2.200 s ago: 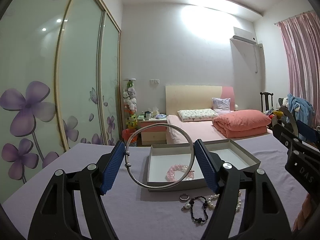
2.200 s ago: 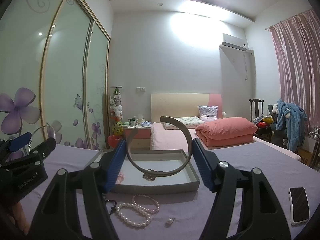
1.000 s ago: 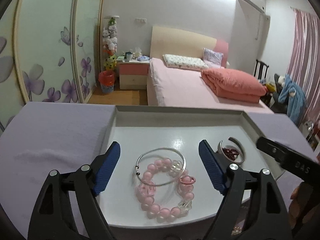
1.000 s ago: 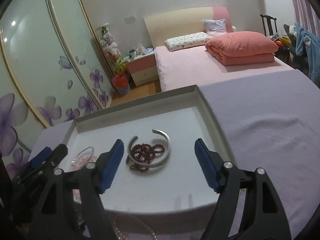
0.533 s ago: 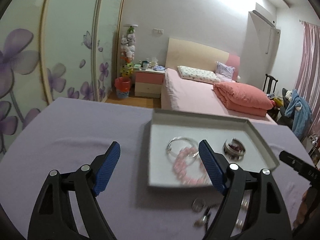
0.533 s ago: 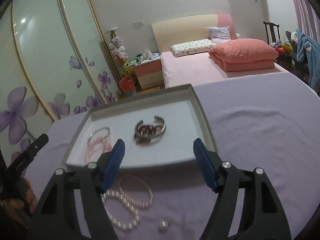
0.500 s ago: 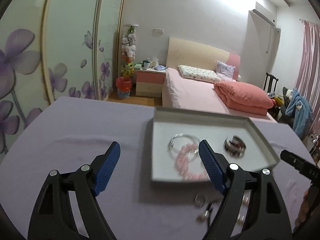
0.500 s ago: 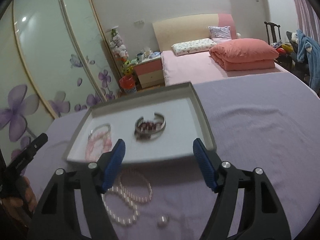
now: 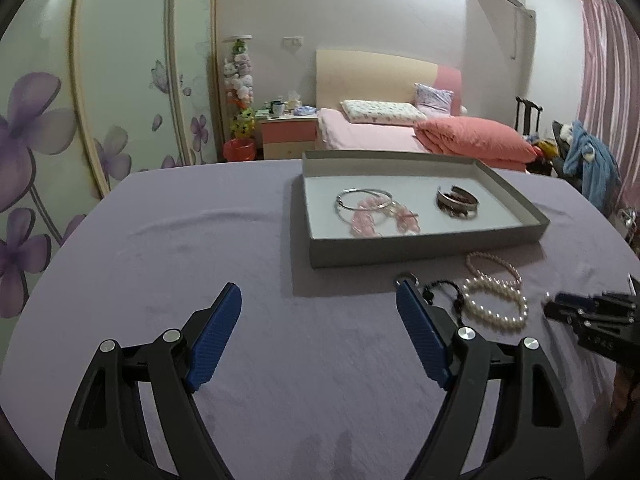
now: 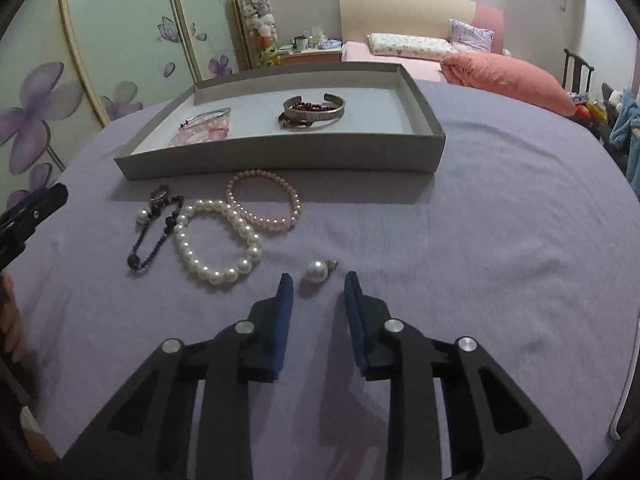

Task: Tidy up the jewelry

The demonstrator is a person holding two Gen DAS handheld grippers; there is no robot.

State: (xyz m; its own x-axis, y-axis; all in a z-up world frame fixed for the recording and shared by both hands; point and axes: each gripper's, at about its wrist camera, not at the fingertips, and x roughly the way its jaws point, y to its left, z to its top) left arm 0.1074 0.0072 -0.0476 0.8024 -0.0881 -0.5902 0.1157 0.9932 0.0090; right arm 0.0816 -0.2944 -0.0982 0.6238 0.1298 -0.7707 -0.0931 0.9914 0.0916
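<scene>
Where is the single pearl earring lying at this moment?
In the right wrist view, the pearl earring lies on the purple cloth just ahead of the open right gripper, right of the white pearl bracelet and outside the tray.

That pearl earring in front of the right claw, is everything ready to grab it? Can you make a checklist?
1. Right claw open: ok, its fingers stand apart and hold nothing.
2. Pearl earring lined up: ok, it lies on the purple cloth just ahead of the gap.
3. Earring free of other jewelry: ok, the white pearl bracelet lies apart, to its left.
4. Room in the tray: ok, bare floor shows right of the silver cuff.
5. Left claw out of the way: ok, open, empty, off to the side.
6. Whether the earring's metal post will snag: cannot tell.
</scene>
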